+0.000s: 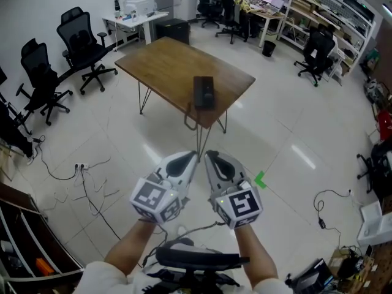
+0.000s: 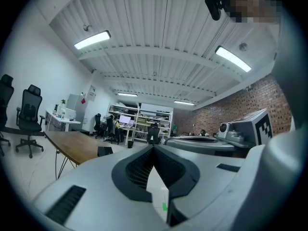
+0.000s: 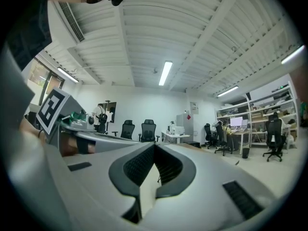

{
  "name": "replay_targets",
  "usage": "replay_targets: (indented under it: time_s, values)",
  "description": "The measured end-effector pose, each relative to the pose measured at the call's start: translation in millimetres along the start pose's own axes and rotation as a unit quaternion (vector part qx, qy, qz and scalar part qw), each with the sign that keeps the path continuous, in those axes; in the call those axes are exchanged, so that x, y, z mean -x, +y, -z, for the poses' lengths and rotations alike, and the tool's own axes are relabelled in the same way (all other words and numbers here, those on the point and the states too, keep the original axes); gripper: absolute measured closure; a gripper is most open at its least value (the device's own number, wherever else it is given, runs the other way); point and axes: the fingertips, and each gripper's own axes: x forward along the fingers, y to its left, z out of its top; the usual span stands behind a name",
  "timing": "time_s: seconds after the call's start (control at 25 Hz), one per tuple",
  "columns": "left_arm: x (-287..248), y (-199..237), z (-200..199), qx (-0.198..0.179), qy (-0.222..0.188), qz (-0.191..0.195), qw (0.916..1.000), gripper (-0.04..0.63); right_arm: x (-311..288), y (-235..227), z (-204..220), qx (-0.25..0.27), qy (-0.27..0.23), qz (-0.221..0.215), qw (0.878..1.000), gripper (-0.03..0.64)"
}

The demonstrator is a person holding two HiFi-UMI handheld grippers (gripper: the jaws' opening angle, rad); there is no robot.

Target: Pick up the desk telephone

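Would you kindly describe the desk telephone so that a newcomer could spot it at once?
In the middle of the tiled office floor stands a brown wooden table on thin metal legs. The telephone lies near the table's corner closest to the viewer. It is a flat black block, the only thing on that tabletop.

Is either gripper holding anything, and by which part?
Nothing is held. The left gripper and right gripper both have their jaws shut on nothing, and the desk telephone lies untouched on the wooden table ahead.
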Motion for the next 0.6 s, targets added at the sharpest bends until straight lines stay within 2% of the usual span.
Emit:
replay_targets:
  time_s: [0.28,0.6]
  values:
    - [-14.0,34.2,-2.1,0.002,0.001,0.012,0.9999,0.592,-34.4,-5.8,-0.7,0.008,0.001,0.010,1.000,0.617]
    - [-25.1,49.8,-1.9,0.007,-0.005,0.023,0.9997,0.592,-49.4,-11.0,-5.8,0.003,-0.004,0.028,1.000,0.617]
